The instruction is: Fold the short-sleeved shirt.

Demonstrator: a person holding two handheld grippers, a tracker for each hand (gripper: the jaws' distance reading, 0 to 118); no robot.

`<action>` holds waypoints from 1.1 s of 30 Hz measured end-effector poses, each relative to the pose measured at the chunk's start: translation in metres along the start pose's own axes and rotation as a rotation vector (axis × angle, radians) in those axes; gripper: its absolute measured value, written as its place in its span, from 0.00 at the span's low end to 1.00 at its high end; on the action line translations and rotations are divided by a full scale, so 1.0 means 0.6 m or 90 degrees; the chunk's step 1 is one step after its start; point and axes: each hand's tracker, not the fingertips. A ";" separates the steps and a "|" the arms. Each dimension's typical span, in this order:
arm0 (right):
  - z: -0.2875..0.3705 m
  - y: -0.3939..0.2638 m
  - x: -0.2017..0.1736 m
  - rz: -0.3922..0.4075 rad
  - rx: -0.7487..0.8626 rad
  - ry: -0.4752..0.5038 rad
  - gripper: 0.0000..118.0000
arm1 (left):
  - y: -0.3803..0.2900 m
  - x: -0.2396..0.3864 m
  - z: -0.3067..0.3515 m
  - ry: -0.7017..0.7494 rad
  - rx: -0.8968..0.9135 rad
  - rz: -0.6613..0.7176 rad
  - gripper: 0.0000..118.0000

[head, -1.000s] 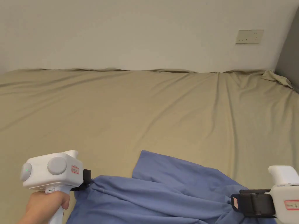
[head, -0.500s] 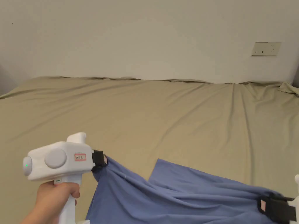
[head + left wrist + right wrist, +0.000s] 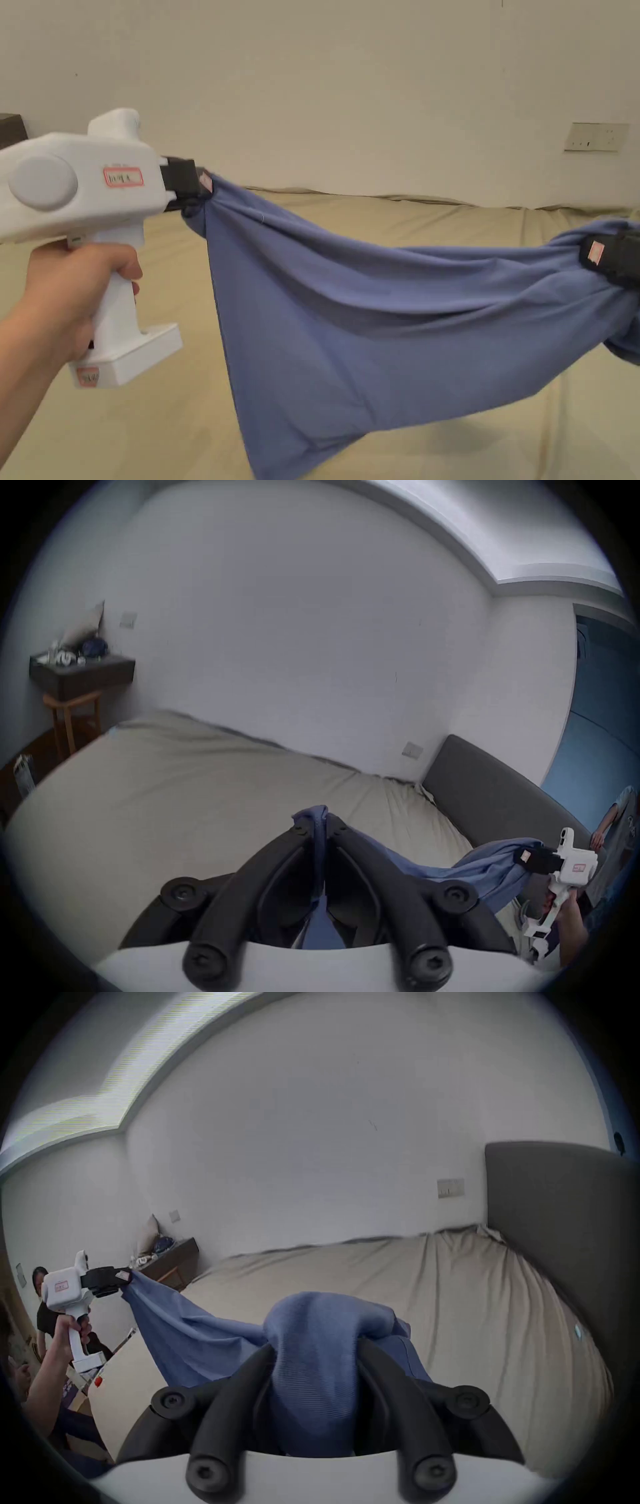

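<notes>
The blue short-sleeved shirt point(image 3: 350, 325) hung in the air above the bed point(image 3: 475, 225), stretched betw. the two grippers; its lower edge drooped toward the tan sheet w/o clearly touching it (head view can't settle that). The left gripper point(image 3: 203, 182) was up at the left of the head view, white body held by the person's left hand point(image 3: 69, 294); its black jaws were clamped on one corner of the shirt, cloth bunching right at the tips. In the left gripper view the same jaws were drawn nearly together w/ a thin fold of the blue cloth point(image 3: 320, 830) pinched betw. them, a bit poking out past the tips; the right gripper point(image 3: 523, 857) showed farther off at lower right, also w/ blue cloth at its tips. The right gripper point(image 3: 594, 253) sat at the right edge of the head view, a bit lower than the left, black jaws pressed on the other end of the shirt; fabric gathered in folds around it and a loose part hung below. In the right gripper view a thick wad of the shirt point(image 3: 315, 1345) bulged betw. and over the jaws, which were closed onto it; the left gripper point(image 3: 126, 1276) was far off at left, shirt running from it in a taut band. Grey headboard point(image 3: 554, 1234) stood at the bed's right end; a wall socket plate point(image 3: 595, 136) was on the wall behind; a dark side table point(image 3: 83, 674) stood past the bed's far corner.
</notes>
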 end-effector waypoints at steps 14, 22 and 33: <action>-0.097 0.184 -0.030 0.022 0.090 0.000 0.16 | 0.164 0.018 0.000 0.053 0.059 -0.050 0.03; -0.140 0.188 -0.037 -0.001 0.100 -0.002 0.16 | 0.160 -0.002 -0.014 0.075 0.055 -0.044 0.03; -0.153 -0.060 0.003 -0.021 0.024 0.003 0.16 | -0.089 -0.104 -0.032 0.115 -0.091 0.051 0.03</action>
